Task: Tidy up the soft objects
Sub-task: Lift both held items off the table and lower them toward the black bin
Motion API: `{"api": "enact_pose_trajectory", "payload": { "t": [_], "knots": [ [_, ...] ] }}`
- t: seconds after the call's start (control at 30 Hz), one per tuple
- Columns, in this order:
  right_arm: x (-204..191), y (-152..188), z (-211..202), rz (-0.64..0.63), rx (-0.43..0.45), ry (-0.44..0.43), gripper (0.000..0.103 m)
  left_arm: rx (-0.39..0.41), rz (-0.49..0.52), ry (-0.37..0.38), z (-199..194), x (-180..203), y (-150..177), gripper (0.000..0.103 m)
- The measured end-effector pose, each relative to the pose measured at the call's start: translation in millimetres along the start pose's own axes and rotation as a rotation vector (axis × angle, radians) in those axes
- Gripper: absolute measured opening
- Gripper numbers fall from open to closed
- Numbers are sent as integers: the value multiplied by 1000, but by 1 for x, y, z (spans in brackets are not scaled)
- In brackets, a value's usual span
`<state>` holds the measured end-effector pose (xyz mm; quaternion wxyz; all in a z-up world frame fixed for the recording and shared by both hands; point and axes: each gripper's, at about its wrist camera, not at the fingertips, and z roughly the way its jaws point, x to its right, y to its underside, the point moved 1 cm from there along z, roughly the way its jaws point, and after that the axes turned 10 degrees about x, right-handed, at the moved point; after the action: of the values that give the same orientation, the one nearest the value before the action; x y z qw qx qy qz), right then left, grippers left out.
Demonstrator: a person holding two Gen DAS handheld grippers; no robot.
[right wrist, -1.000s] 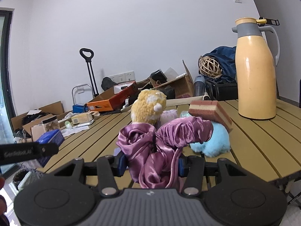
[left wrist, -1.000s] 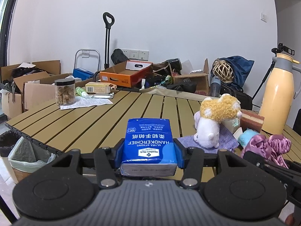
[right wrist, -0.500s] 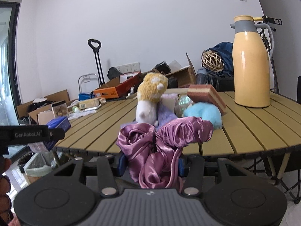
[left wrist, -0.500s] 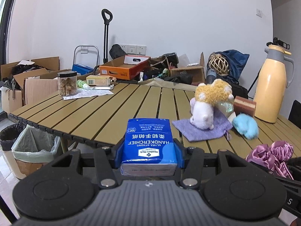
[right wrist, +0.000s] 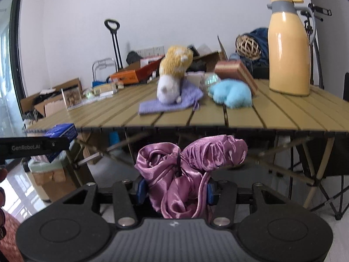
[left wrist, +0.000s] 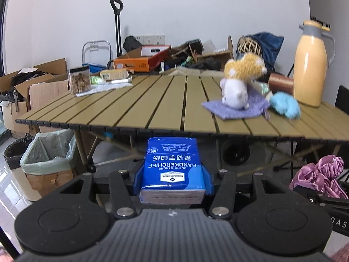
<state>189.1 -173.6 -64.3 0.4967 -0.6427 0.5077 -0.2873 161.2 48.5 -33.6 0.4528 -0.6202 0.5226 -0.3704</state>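
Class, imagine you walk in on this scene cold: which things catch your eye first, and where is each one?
First, the blue tissue pack clamped in the left gripper and the pink satin scrunchie bunched in the right gripper, both held in front of the slatted table's near edge. On the table, a yellow-and-white plush toy sits on a purple cloth, with a tall yellow thermos at the right.

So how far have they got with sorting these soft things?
Nothing looks put away yet. In hand: the left gripper clamps a blue tissue pack, and the right gripper clamps a purple satin scrunchie, both held off the table's near edge. Left: the plush toy sitting on a lavender cloth, and the fluffy blue piece beside it.
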Motion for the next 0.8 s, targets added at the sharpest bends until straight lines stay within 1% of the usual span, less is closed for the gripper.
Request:
{"api": "enact_pose_trajectory", "payload": {
  "t": [0.27, 0.47, 0.63, 0.8],
  "knots": [
    [0, 37, 3, -15, -125, -2, 48, -82, 60, 6, 9, 2, 30, 53],
    [0, 58, 10, -22, -207, -4, 48, -173, 92, 2, 25, -1, 53, 53],
    [4, 68, 20, -7, -257, 4, 48, -268, 82, 10, 42, -9, 69, 53],
    [12, 72, 28, 13, -283, 24, 48, -346, 56, 8, 58, -16, 79, 53]
  ]
}}
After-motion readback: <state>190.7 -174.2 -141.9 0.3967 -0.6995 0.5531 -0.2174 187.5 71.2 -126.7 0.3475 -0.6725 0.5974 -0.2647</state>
